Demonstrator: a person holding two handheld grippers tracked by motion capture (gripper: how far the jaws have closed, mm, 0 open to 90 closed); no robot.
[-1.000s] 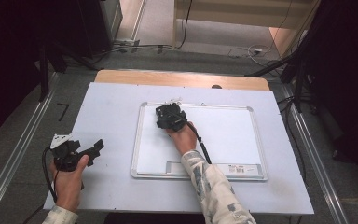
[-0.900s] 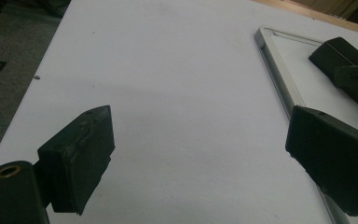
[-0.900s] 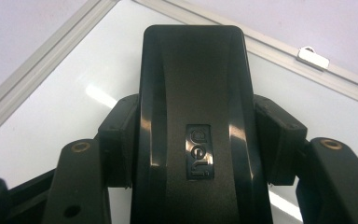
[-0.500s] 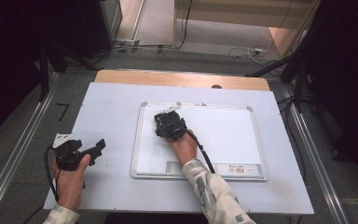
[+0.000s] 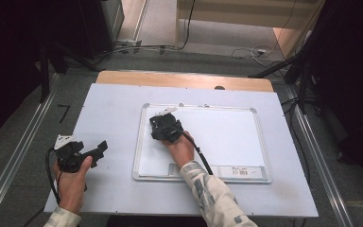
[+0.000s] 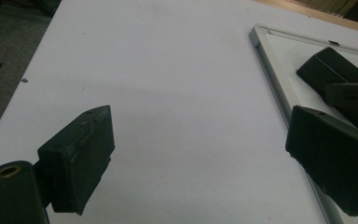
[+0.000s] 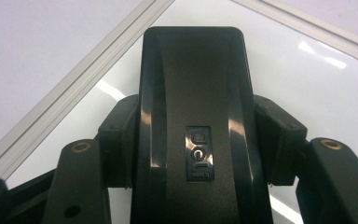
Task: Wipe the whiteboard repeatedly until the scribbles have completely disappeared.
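The right gripper (image 7: pixel 193 140) has its fingers clamped on a black eraser (image 7: pixel 193 93), seemingly pressed to the whiteboard (image 5: pixel 227 137) near its upper-left corner. The left gripper (image 6: pixel 200 154), fingers (image 6: pixel 79 154) spread wide and holding nothing, hovers over the table (image 5: pixel 108 109) beside the whiteboard.

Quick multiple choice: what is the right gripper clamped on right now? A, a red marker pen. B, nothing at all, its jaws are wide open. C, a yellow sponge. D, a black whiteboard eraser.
D: in the right gripper view, the right gripper has its jaws pressed against both sides of a black eraser, which sits over the whiteboard near its upper left corner.
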